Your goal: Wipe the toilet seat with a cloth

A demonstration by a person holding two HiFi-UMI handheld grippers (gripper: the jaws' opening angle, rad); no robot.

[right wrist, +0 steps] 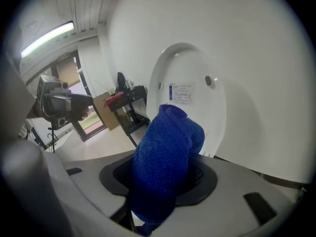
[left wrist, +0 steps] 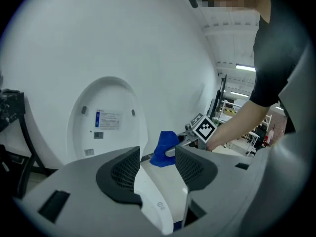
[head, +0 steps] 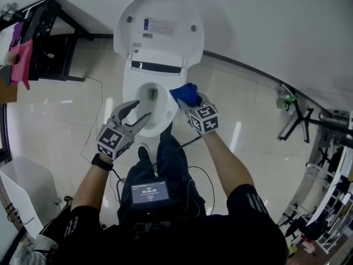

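Hanging on a black rack (head: 52,48) at the far left of the head view is a pink cloth (head: 21,62), well away from the work. Next comes the left gripper (head: 140,111), held low over the front left of the toilet seat (head: 131,93). Its jaws stand apart with nothing clamped. In the left gripper view the white rim runs up through the gap between them, and I cannot tell whether either jaw touches it.

At the middle stands the white toilet with its lid (head: 159,26) raised against the wall. The lid's underside faces the person and carries a small printed label. The bowl opening (head: 151,95) lies below it, ringed by the seat.

Just right of the opening, the blue cloth (head: 186,94) sits bunched on the right side of the seat, pinched in the right gripper (head: 191,105). The right gripper view shows the jaws closed on the cloth, with the knit fabric bulging up and out past both pads and a tail hanging beneath. The person's right forearm reaches back from the marker cube toward the body, where a small screen (head: 150,192) sits at the chest.

Farther right, on the pale tiled floor (head: 248,148), a black tripod (head: 298,117) stands near the wall, apart from the toilet.
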